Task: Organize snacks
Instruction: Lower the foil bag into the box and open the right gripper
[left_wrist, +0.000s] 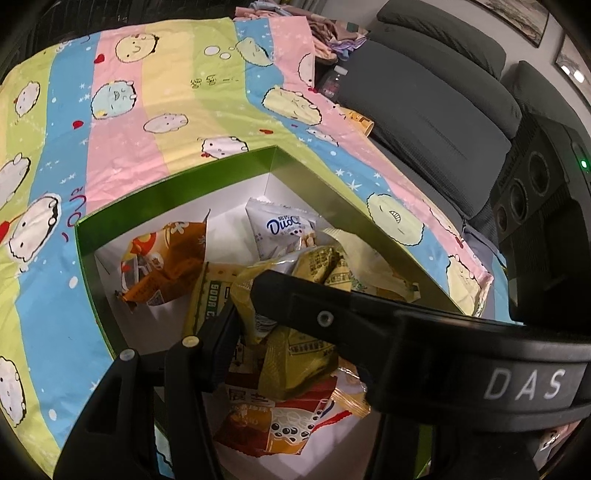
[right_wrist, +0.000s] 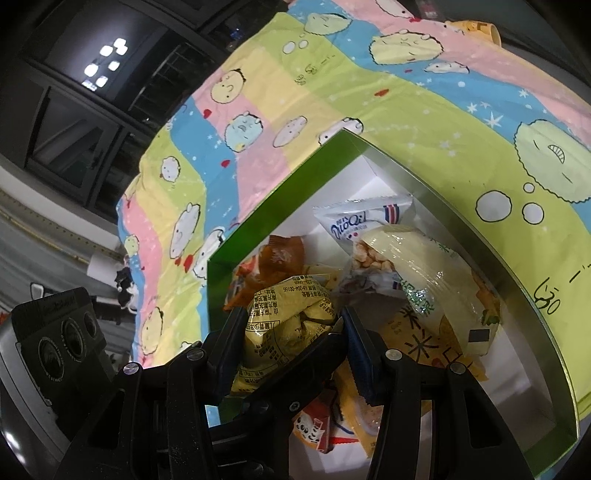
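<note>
2 grippers over green box (right_wrist: 280, 192): right gripper (right_wrist: 291, 343) clamped on yellow snack packet (right_wrist: 288, 317); left gripper (left_wrist: 240, 314) probably pinching same packet at 12 o'clock.

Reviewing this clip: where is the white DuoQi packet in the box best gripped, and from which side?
Grip the DuoQi packet at its crimped top edge, coming from above. It leans near the green box far corner, upper seal free, lower end buried under other snacks.
</note>
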